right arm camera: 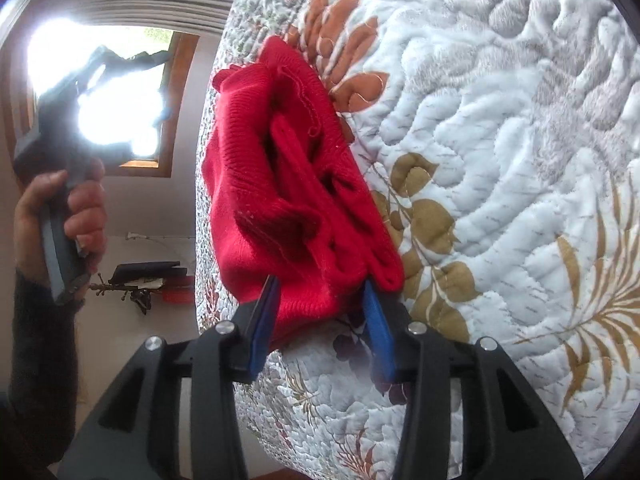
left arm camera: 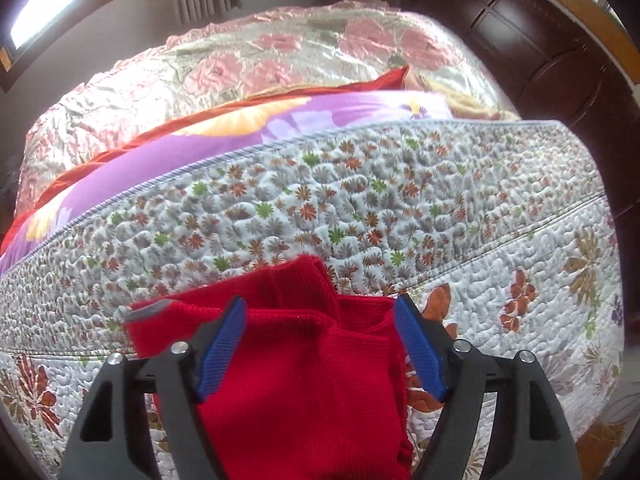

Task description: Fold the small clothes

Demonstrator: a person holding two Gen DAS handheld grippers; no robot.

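left gripper [left arm camera: 320,344] jaws apart | right gripper [right arm camera: 320,308] jaws apart — red sweater [right arm camera: 280,184] near quilt [right arm camera: 500,160] edge

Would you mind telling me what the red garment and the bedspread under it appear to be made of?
The red garment looks like a soft matte knit, possibly wool or acrylic: fine ribbed rows show across it, with a grey trimmed edge in the left wrist view. The bedspread seems a quilted, padded cotton-like fabric: puffy stitched ripples and printed leaves, with little sheen.

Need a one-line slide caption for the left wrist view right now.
Left gripper, jaws open, straddles a bunched red knit garment on a floral quilted bedspread.
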